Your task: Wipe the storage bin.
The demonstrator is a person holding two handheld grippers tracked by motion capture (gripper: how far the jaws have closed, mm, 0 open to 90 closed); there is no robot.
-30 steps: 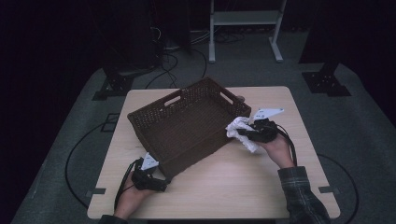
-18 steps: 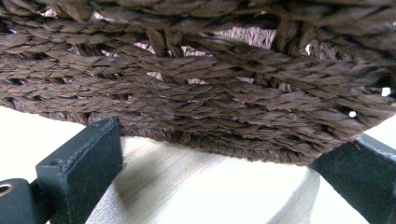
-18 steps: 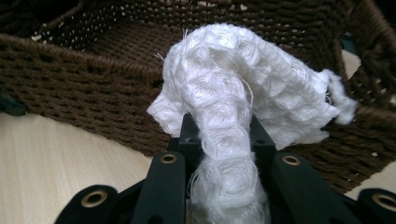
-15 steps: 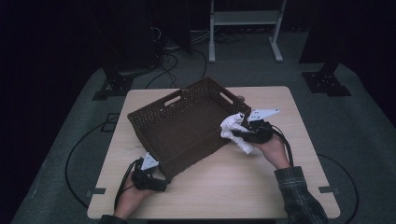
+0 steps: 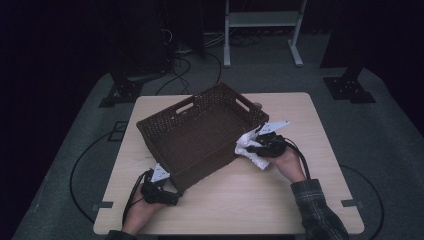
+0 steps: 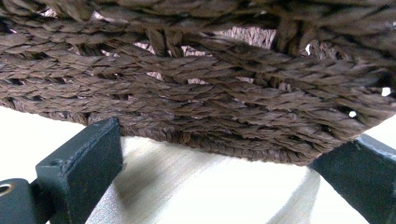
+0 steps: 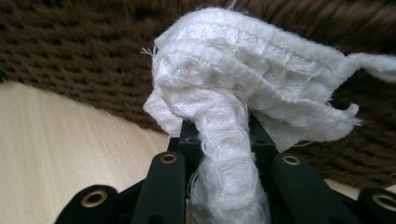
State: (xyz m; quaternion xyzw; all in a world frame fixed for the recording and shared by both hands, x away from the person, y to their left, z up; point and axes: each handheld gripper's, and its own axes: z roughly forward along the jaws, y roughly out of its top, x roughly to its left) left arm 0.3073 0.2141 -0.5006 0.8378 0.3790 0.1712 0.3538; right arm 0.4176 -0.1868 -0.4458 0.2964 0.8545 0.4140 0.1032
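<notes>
1. Right gripper (image 5: 256, 142): jaws drawn narrow and clamped on a white cloth (image 5: 250, 150). In the right gripper view the cloth (image 7: 233, 107) is pinched between the two black jaws; a bunched, ribbed mass bulges above and ahead of the tips, and a strand hangs down between them.
2. Directly ahead of the right gripper stands the outer wall of a dark woven basket (image 5: 200, 135). From the high view the cloth lies against that wall's right end; contact cannot be confirmed.
3. Left gripper (image 5: 172, 192): jaws stand wide apart, one on either side of the basket's near lower corner. In the left gripper view the weave (image 6: 196, 93) spans the gap between the jaws, neither of which visibly presses on it.
4. Basket rests on a light wooden table (image 5: 300, 200), set at an angle, between the two grippers.
5. A hand (image 5: 287, 162) carries the right gripper, with a plaid sleeve (image 5: 320, 212) behind it.
</notes>
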